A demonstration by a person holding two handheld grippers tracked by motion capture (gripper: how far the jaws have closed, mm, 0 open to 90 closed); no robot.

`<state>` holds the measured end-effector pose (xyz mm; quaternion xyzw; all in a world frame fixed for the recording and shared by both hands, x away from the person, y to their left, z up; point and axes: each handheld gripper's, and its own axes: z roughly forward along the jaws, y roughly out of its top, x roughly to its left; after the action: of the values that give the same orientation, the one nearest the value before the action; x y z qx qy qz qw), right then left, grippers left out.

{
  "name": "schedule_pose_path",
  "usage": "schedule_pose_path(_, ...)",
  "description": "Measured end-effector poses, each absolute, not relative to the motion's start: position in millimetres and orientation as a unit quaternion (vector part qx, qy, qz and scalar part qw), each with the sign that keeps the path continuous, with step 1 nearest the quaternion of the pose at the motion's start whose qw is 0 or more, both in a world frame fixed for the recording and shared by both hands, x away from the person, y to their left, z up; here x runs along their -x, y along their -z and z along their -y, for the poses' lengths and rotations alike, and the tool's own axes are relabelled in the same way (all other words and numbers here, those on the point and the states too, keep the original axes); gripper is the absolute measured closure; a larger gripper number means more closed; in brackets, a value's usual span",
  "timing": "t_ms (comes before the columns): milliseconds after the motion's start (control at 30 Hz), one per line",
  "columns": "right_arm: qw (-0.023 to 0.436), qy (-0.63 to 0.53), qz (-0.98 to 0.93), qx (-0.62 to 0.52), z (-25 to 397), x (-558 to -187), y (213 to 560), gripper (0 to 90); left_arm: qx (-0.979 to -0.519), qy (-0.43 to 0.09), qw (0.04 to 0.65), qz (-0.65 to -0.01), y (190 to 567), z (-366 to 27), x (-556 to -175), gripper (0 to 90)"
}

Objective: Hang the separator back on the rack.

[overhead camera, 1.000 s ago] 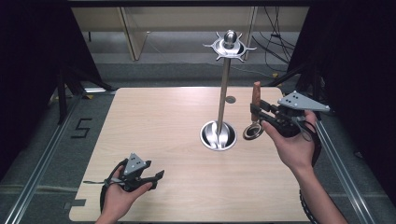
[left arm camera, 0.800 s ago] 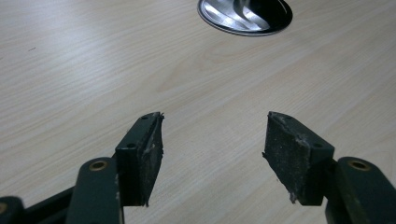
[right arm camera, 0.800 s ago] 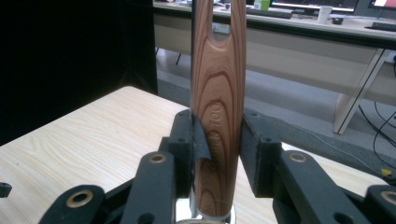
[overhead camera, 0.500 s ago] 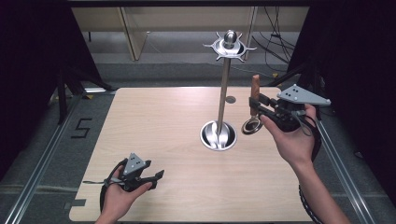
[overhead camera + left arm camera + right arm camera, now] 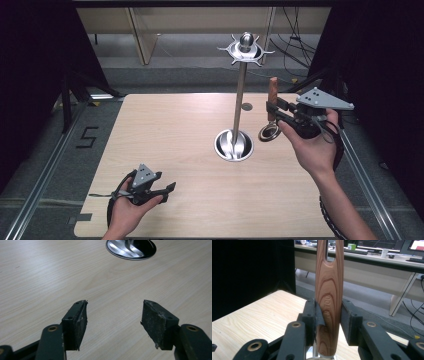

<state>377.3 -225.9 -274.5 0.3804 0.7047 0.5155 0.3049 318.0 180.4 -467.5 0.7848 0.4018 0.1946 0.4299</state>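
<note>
Grained brown wood forms the upright handle of the strainer (image 5: 271, 107), clamped between the right gripper (image 5: 274, 111)'s jaws just right of the chrome stand (image 5: 240, 95), its metal ring hanging below. The pale wooden table (image 5: 170, 130) sits among dark curtains. The left gripper (image 5: 161, 189) rests low at the near edge, jaws apart.

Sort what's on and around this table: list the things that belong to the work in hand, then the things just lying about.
In the job:
- wooden-handled utensil with a metal ring end, upright, clamped in the right gripper
- metal hanging stand, round base on the table

Lying about or idle:
- small round disc on the table behind the stand
- left gripper, open, holding nothing
</note>
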Motion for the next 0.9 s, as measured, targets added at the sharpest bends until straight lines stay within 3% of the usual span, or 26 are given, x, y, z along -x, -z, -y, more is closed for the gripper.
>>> schedule_pose_path(900, 0.312, -0.516, -0.702, -0.38, 222.9, -382.9, 265.5, 68.6, -0.786, -0.195, 0.428, -0.401, 467.4, -180.6, -317.9, 36.5)
